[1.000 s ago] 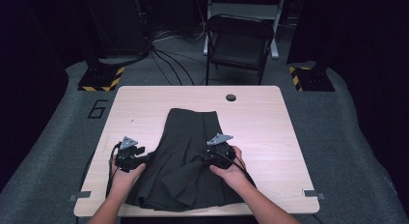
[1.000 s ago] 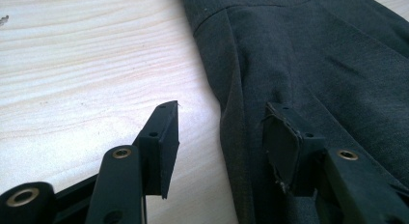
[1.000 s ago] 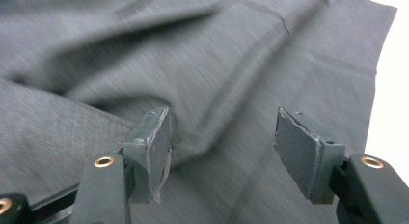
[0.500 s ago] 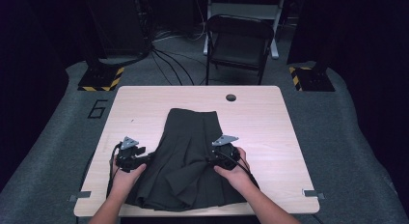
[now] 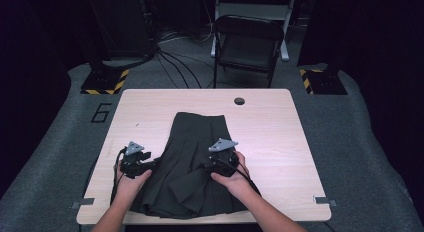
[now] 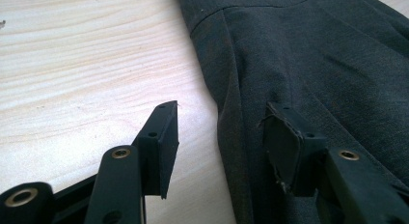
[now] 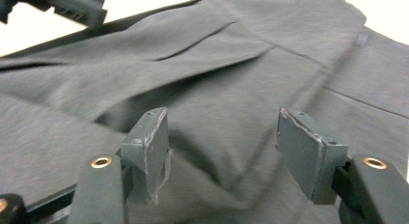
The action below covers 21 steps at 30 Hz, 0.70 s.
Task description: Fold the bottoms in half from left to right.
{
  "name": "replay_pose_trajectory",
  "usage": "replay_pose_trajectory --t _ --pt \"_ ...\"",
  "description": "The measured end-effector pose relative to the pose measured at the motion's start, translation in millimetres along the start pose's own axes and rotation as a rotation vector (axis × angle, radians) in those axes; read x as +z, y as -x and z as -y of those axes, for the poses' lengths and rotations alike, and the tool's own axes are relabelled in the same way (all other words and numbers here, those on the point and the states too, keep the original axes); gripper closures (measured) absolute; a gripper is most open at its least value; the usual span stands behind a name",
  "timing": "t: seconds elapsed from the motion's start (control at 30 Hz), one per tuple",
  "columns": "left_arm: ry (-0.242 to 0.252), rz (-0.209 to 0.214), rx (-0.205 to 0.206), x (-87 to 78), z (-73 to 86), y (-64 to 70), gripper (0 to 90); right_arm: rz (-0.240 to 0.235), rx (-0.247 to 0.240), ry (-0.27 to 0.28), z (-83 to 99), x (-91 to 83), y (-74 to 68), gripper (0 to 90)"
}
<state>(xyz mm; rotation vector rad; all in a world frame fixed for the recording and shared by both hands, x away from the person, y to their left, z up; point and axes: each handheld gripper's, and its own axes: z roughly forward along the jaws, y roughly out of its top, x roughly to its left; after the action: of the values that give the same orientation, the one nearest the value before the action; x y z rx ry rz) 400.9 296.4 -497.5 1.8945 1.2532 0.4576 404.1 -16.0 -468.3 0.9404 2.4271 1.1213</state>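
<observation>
Since a second ago the right gripper [image 5: 216, 164] has slid a little outward and then back inward over the cloth, while the left gripper [image 5: 141, 164] has stayed at the garment's left edge. One light wooden table [image 5: 280, 142] carries one dark pleated skirt [image 5: 192, 162], which lies at the table's centre and runs to the 6 o'clock edge, with bare wood at 12, 3 and 9 o'clock; one folding chair [image 5: 248, 42] stands beyond at 12 o'clock, and a painted "6" [image 5: 101, 112] marks the floor at 10 o'clock. Both tools are released: the left gripper's jaws straddle the skirt's left hem edge [image 6: 226, 132], one over wood and one on cloth, and the right gripper's jaws are spread over a raised fold [image 7: 217, 132].
</observation>
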Motion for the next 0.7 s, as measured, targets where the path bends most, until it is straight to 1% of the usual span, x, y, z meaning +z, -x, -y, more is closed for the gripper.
replay_pose_trajectory --t 0.07,0.13,0.17,0.27,0.37,0.4,0.43,0.47,0.5,0.53,0.57,0.6,0.7 --pt "0.01 -0.001 -0.001 -0.6 0.2 -0.4 46.9 -0.006 -0.017 -0.013 2.3 1.8 -5.9 35.2" --pt "0.013 0.0 -0.001 -1.3 0.3 -1.1 46.9 -0.01 -0.031 -0.017 6.3 1.4 -8.0 35.2" --pt "0.013 0.0 -0.001 -1.3 0.3 -1.1 46.9 -0.008 -0.022 -0.018 9.0 0.6 -8.5 35.2" --pt "0.013 0.0 -0.002 -3.0 0.1 -3.4 46.9 -0.01 -0.016 -0.033 18.9 -5.0 -6.9 35.3" --pt "0.025 -0.008 -0.015 -5.1 0.2 -4.3 46.8 0.007 -0.037 -0.065 29.9 -11.5 -5.5 35.3" --pt "0.032 -0.012 -0.015 -5.1 0.3 -4.4 46.8 0.011 -0.038 -0.067 33.6 -13.5 -3.7 35.4" --pt "0.022 -0.009 -0.013 -6.1 -0.2 -5.0 46.8 0.014 -0.034 -0.069 37.0 -15.6 -1.6 35.4" --pt "0.024 -0.011 -0.016 -6.2 -0.1 -5.0 46.7 0.019 -0.034 -0.071 39.5 -18.3 1.2 35.6" --pt "0.024 -0.01 -0.019 -6.1 -0.1 -4.9 46.7 0.024 -0.021 -0.068 40.6 -21.0 3.6 35.8" --pt "0.024 -0.01 -0.019 -6.1 -0.1 -4.9 46.7 0.024 -0.021 -0.068 40.6 -21.0 3.6 35.8" --pt "0.032 -0.017 -0.019 -4.8 0.1 -4.0 46.7 0.024 0.0 -0.046 40.4 -26.0 8.5 36.2" --pt "0.031 -0.018 -0.019 -4.8 0.0 -3.7 46.6 0.024 0.011 -0.037 38.6 -27.6 10.0 36.2" --pt "0.023 -0.014 -0.012 -5.3 -0.7 -3.1 46.6 0.025 0.025 -0.009 32.1 -26.5 13.1 36.6"
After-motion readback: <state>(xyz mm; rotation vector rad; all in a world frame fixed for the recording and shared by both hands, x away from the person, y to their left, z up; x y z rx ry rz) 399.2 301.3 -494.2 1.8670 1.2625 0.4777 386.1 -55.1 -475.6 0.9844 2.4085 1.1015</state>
